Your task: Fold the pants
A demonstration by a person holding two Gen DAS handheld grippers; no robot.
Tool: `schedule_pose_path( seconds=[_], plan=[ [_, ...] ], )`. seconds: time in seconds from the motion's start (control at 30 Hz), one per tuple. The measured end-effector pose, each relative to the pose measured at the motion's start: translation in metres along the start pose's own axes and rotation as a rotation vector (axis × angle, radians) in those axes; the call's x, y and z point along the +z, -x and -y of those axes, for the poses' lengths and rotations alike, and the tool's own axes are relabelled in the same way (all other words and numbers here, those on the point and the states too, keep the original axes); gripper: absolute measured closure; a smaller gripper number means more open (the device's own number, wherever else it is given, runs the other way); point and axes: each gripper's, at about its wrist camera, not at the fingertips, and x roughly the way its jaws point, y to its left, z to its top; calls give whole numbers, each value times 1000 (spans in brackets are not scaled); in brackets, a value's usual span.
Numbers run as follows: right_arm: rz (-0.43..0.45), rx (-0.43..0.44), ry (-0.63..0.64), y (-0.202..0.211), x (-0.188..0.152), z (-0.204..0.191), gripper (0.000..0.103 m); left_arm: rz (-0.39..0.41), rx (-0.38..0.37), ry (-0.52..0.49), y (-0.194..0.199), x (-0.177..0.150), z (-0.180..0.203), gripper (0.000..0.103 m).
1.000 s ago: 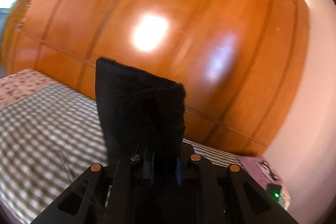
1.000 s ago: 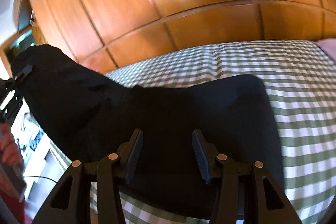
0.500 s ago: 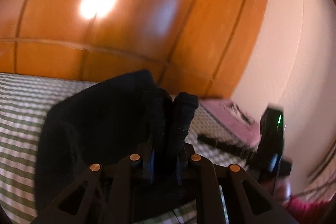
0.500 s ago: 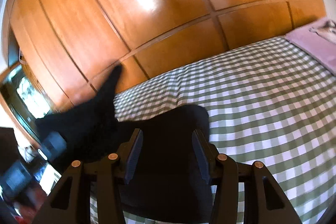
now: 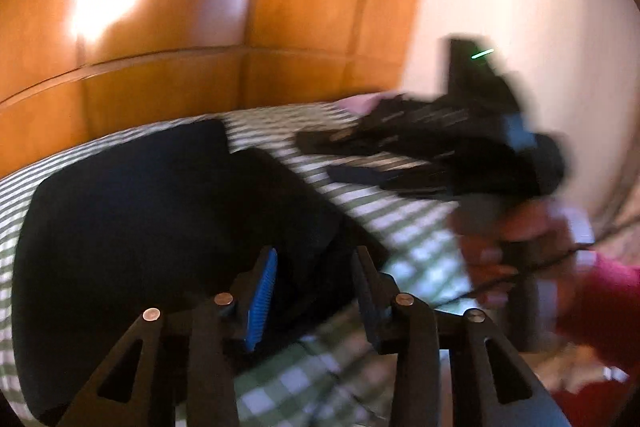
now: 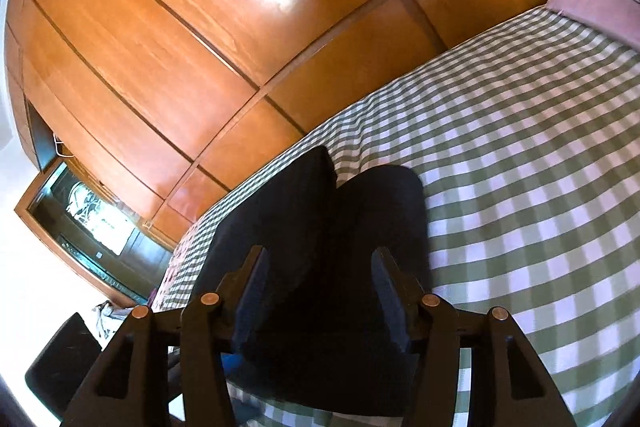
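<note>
The black pants (image 5: 140,207) lie folded over on the green checked bed (image 5: 404,223). My left gripper (image 5: 316,251) hovers low over their near right edge. Its jaws are opening, and the fabric shows below the gap with neither pad pressing on it. In the right wrist view the pants (image 6: 340,219) lie under my right gripper (image 6: 318,253), two folded ends side by side. Its jaws are opening too, pads clear of the cloth. The right gripper (image 5: 320,155) also appears blurred in the left wrist view, held by a hand (image 5: 516,239) in a red sleeve (image 5: 600,311).
A glossy wooden wardrobe wall (image 6: 200,27) runs along the far side of the bed (image 6: 520,167). A pink pillow (image 6: 592,7) lies at the bed's far right end. A dark framed window (image 6: 88,215) and a black object (image 6: 60,355) sit off the bed's left end.
The left gripper swung down and to the right with the raised pants end, laid it onto the rest, and parted its jaws off the fabric. The right gripper rolled and stayed over the pants.
</note>
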Motion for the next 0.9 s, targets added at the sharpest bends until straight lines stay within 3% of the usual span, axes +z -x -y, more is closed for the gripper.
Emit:
schedule_pose_path(
  seconds=[0.07,0.17,0.23,0.3,0.37,0.47,0.53,0.57,0.63,0.73,0.83,0.9],
  plan=[
    [-15,8,5,-6,1,-2,46,49,-46,-2,23,5,-4,63],
    [-43,13,13,-17,0,-6,46,120,30,26,47,9,-20,63],
    [-69,17,13,-27,-1,-7,46,158,116,65,60,9,-36,63],
    [-94,24,8,-36,-3,-9,46,172,252,144,68,9,-64,63],
    [-115,27,2,-43,-4,-11,46,151,412,225,73,3,-89,63],
    [-111,-15,9,-51,-8,-15,44,98,518,345,70,-10,-124,63],
    [-114,-37,27,-55,-10,-20,48,20,523,411,55,-23,-144,61],
    [-121,-50,53,-57,-12,-24,66,-8,510,439,46,-26,-150,58],
    [-153,-91,136,-64,-15,-35,85,13,501,485,43,-36,-152,58],
    [-145,-100,164,-59,-16,-40,91,45,473,518,49,-37,-141,58],
    [-87,-65,160,-37,-4,-48,91,36,469,451,47,-22,-125,58],
    [-44,-98,202,-17,4,-56,91,31,456,420,43,-17,-117,56]
  ],
)
